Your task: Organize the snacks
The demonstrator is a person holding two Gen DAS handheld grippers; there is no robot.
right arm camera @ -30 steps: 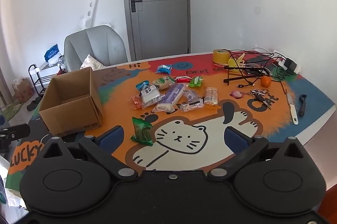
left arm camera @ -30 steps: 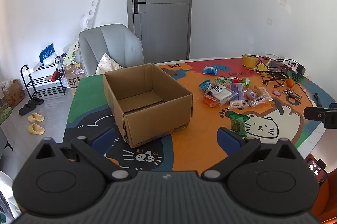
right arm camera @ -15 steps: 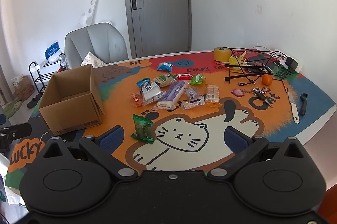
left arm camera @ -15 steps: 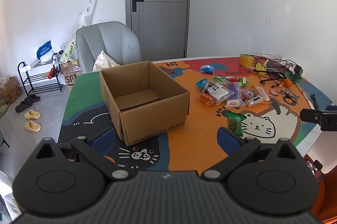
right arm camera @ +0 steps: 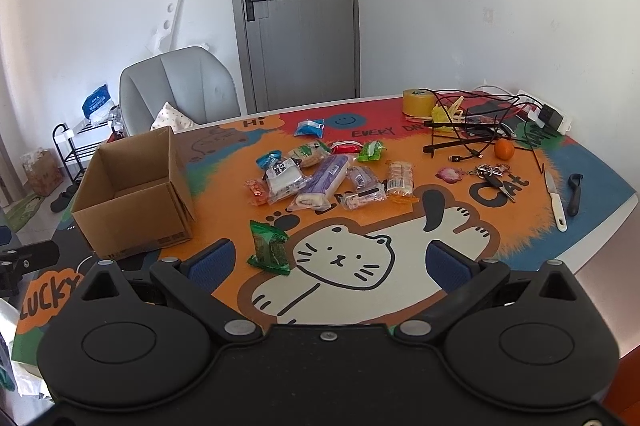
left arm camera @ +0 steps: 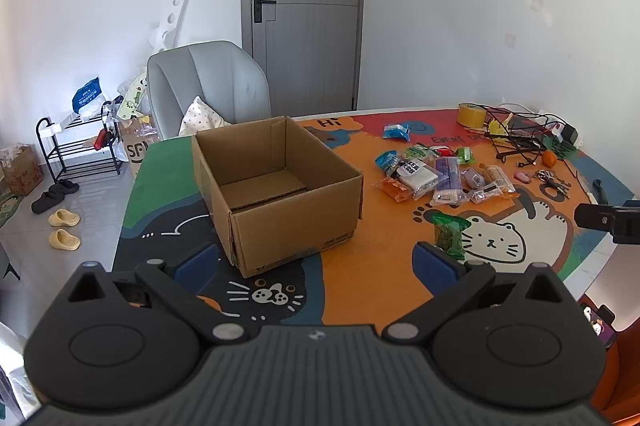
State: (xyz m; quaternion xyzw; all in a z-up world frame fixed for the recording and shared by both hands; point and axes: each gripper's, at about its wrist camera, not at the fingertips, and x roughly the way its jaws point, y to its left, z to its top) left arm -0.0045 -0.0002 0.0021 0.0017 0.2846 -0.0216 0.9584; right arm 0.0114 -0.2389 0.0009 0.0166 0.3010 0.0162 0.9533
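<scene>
Left wrist view: cardboard box (left arm camera: 276, 193), top open, only its bottom flaps visible inside. Left gripper (left arm camera: 316, 260), fingers spread, holding nothing, hovers near the box. Snack packets (right arm camera: 320, 173) heaped mid-table; green packet (right arm camera: 270, 246) lies apart, between the spread, empty right gripper (right arm camera: 332, 264) fingers.

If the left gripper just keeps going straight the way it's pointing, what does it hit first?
Most likely the cardboard box: the open left gripper points at its near wall, nothing between them. Depth is hard to judge.
</scene>
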